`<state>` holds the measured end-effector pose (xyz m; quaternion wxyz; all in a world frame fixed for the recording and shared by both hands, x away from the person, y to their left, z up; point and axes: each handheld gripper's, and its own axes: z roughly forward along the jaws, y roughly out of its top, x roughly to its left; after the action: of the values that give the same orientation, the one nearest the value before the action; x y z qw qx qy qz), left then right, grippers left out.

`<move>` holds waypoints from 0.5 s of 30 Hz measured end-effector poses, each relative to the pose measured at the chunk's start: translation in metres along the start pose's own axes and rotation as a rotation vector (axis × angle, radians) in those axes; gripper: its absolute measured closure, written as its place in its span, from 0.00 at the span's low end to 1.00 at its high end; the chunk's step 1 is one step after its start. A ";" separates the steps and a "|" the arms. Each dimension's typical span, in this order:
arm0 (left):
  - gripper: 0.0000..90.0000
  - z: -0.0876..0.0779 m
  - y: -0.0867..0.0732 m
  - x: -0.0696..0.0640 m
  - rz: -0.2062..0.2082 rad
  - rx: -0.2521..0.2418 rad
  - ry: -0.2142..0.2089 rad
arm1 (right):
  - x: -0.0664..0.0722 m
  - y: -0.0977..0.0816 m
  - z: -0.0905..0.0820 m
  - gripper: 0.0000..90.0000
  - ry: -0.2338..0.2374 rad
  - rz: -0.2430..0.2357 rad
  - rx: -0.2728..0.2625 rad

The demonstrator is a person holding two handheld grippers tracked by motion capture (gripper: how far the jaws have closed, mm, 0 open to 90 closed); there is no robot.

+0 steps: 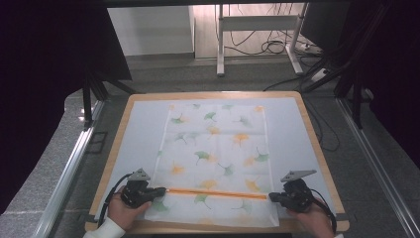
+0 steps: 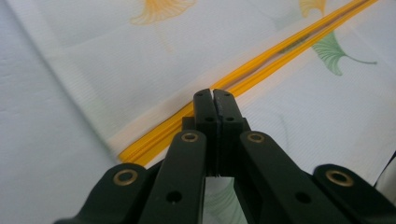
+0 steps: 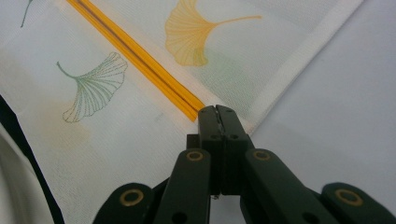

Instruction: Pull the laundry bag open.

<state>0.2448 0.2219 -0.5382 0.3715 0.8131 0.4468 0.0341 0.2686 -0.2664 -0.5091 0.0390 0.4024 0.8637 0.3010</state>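
A wooden-rimmed table [image 1: 115, 148] bears a white fabric bag printed with ginkgo leaves [image 1: 218, 148], soft, light and likely to slide. Its orange zipper [image 1: 218, 193] crosses the near end, the likeliest hold. Left gripper [image 1: 161, 191] and right gripper [image 1: 271, 197], 2 clenched jaw pairs, press its ends.

The wood-rimmed surface [image 1: 317, 139] stands on a grey speckled floor [image 1: 44, 168]. Behind it, a white frame [image 1: 257, 22] and tangled cables [image 1: 270, 47] sit before a pale wall [image 1: 148, 29]; dark curtains [image 1: 29, 74] flank both sides.
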 end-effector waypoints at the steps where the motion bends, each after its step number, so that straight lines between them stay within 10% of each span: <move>1: 1.00 -0.001 -0.001 0.002 -0.002 0.001 0.003 | 0.000 0.000 0.000 1.00 0.000 0.000 0.000; 15: 1.00 -0.016 -0.010 0.015 -0.034 0.002 0.025 | -0.001 0.000 0.000 1.00 0.005 -0.004 0.000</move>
<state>0.2410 0.2456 -0.5374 0.3657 0.8052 0.4653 0.0377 0.2691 -0.2669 -0.5091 0.0374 0.3997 0.8646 0.3022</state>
